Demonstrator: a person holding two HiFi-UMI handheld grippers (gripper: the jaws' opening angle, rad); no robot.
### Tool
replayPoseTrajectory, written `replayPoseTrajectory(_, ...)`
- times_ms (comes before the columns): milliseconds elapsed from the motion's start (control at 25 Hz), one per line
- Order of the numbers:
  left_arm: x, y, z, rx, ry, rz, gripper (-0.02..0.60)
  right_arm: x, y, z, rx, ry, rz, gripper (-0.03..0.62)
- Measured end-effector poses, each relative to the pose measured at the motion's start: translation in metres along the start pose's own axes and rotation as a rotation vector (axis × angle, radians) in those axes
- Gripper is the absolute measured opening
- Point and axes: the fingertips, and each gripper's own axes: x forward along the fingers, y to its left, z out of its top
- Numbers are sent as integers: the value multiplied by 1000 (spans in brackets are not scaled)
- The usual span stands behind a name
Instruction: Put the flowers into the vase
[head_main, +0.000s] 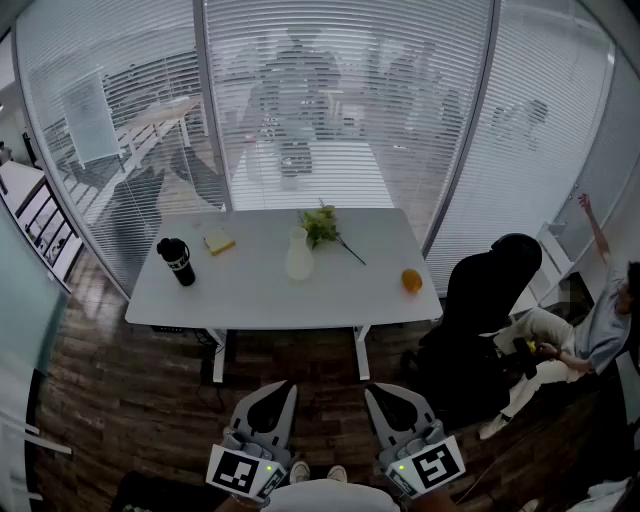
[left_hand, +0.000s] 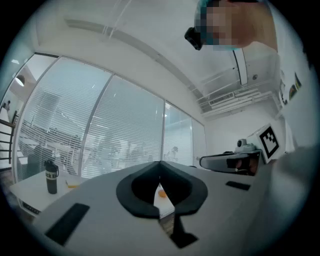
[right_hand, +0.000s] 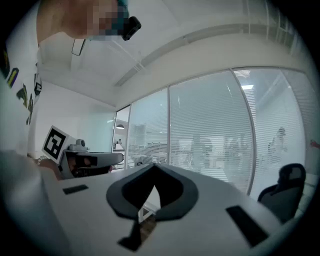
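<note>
Beyond the left hand-held gripper (head_main: 286, 386), flowers (head_main: 320, 224) lie beside the vase (head_main: 299, 258).

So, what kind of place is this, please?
Probably an office meeting room: it has glass walls with blinds, a white table and a black office chair.

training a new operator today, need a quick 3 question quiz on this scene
1. True or false: the flowers already stand in the vase.
2. Which thing lies nearest the right end of the table? A) black bottle B) orange C) yellow block
3. Fill in: the left tongs and the right tongs are both ____ and hold nothing.
Key: 1 false, the flowers lie on the table beside the vase; 2 B; 3 shut.
</note>
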Motion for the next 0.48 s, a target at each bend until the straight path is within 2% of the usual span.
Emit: replayPoseTrajectory(480,1,14,1,-13,-8,-13,14,12,9,1,-9,11,1,9)
